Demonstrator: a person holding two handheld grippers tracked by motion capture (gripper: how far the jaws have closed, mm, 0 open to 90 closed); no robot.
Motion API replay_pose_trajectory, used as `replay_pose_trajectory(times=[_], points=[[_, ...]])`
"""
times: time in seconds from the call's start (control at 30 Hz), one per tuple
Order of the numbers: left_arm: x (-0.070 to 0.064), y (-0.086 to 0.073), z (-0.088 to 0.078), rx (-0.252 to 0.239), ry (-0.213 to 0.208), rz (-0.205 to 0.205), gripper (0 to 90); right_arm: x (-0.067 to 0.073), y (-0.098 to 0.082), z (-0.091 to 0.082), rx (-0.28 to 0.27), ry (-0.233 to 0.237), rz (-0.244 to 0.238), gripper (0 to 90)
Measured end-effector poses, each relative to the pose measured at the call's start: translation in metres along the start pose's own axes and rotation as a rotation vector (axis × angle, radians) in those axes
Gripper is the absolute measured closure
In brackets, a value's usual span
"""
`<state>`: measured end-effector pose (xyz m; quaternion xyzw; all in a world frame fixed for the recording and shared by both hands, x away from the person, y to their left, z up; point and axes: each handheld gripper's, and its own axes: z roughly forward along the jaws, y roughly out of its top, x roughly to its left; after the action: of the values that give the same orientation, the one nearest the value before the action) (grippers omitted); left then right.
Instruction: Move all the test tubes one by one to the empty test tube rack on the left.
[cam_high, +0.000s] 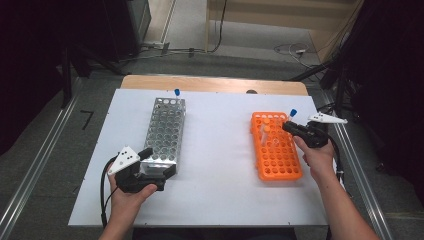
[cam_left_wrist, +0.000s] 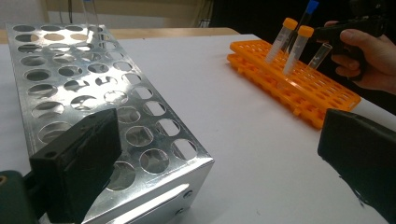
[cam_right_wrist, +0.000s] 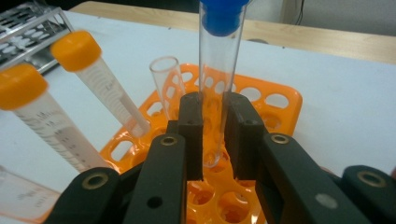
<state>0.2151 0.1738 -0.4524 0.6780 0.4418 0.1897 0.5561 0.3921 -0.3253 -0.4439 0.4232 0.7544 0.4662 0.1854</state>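
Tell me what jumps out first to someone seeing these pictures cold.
The bright orange rack on the right of the white table, where the right gripper is shut on a blue-capped tube held upright above the rack's holes. Beside it, two orange-capped tubes lean in the rack. On the left, the left gripper straddles the near end of a shiny metal rack.

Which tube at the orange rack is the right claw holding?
The blue-capped tube, clamped upright in the right claw above the orange rack. The two orange-capped tubes lean in the rack, and the uncapped tube stands free.
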Motion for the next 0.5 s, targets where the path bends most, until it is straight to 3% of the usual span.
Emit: replay_pose_trajectory(times=[0.5], points=[[-0.003,0.001,0.0,-0.004,-0.003,0.003,0.0,0.03,0.019,-0.034,-0.057,0.048,-0.022,75.6]])
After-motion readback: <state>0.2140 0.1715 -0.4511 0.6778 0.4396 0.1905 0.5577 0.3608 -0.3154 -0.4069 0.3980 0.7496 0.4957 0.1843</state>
